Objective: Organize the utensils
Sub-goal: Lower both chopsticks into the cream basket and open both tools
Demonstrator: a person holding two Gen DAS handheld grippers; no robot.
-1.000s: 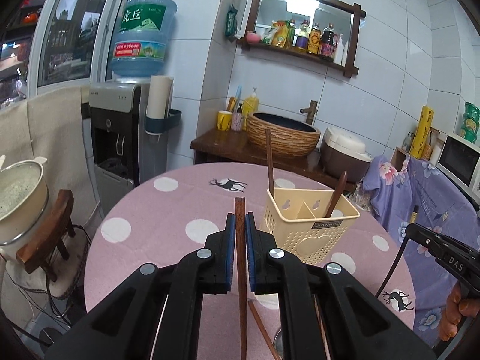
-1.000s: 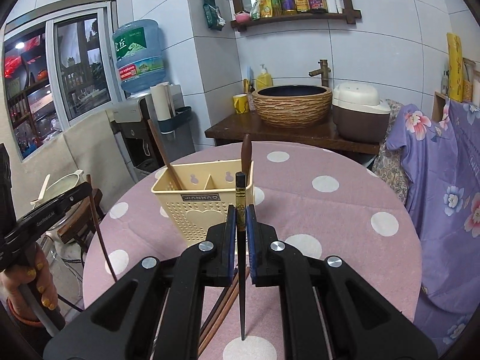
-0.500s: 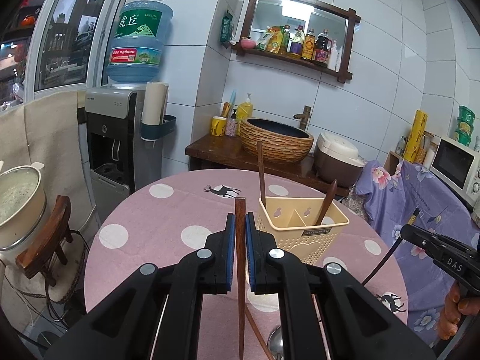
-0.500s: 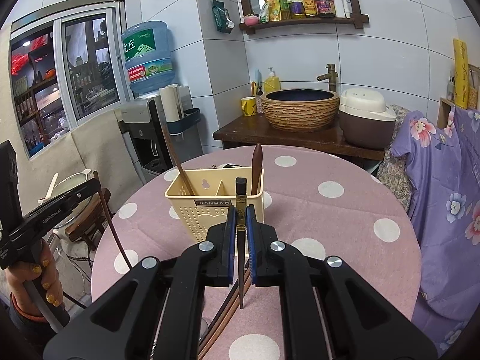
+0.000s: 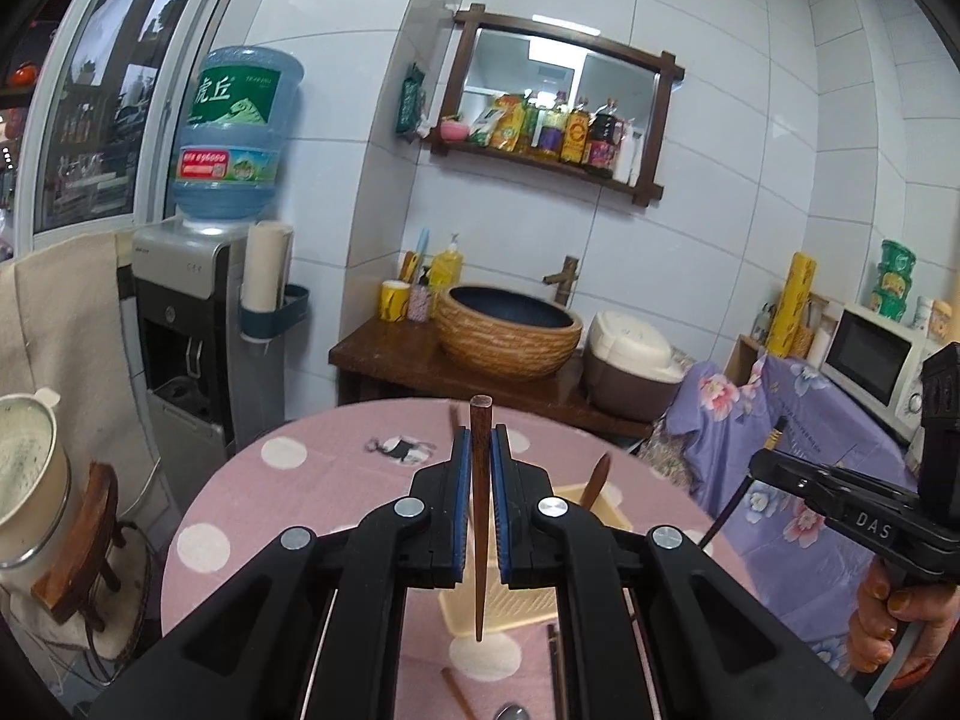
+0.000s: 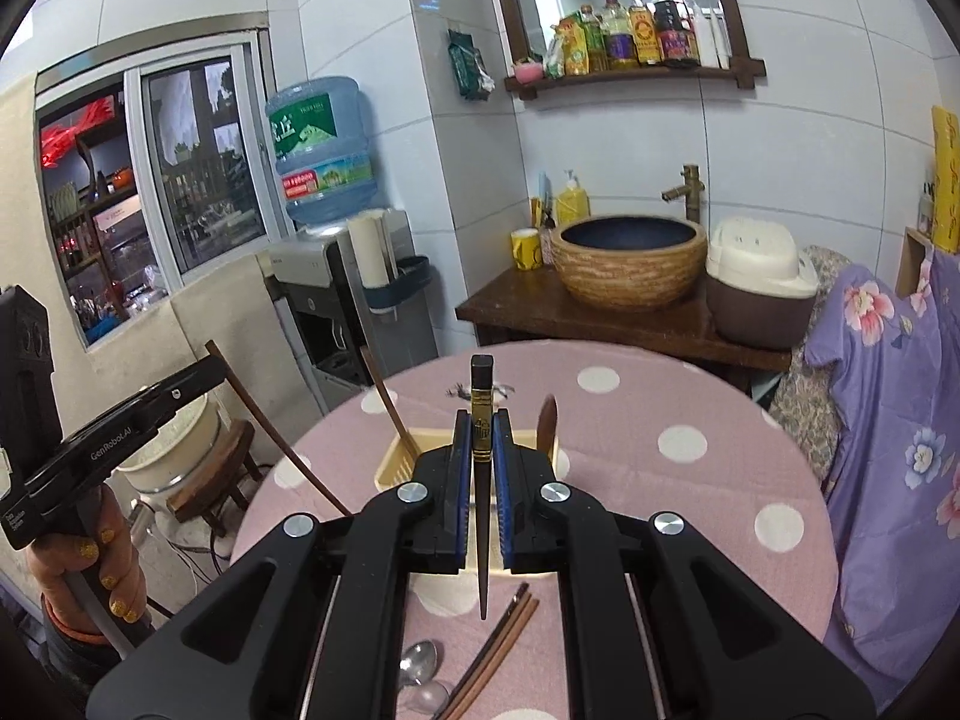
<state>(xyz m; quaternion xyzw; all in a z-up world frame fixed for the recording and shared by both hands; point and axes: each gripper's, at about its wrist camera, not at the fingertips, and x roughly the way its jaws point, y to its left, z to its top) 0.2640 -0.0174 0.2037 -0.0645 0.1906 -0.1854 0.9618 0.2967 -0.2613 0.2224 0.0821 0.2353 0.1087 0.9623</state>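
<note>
A round pink table (image 6: 690, 480) with white dots stands in a tiled kitchen. The left gripper (image 5: 480, 450) pinches a brown chopstick (image 5: 480, 480); the right gripper (image 6: 482, 438) pinches a black chopstick (image 6: 482, 396). The yellow basket (image 6: 396, 462) sits mostly hidden behind them.

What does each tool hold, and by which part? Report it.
Left tool: brown wooden chopstick, near its thick end. Right tool: black chopstick, near its gold-banded thick end.

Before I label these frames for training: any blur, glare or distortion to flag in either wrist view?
Left wrist view: strong fisheye bending of the wall tiles, dark corners, the mirror reflects bright ceiling light, the utensil caddy edge looks slightly smeared. Right wrist view: the same bending, the window shows red glow; the chopstick in the tongs is sharp.
</note>
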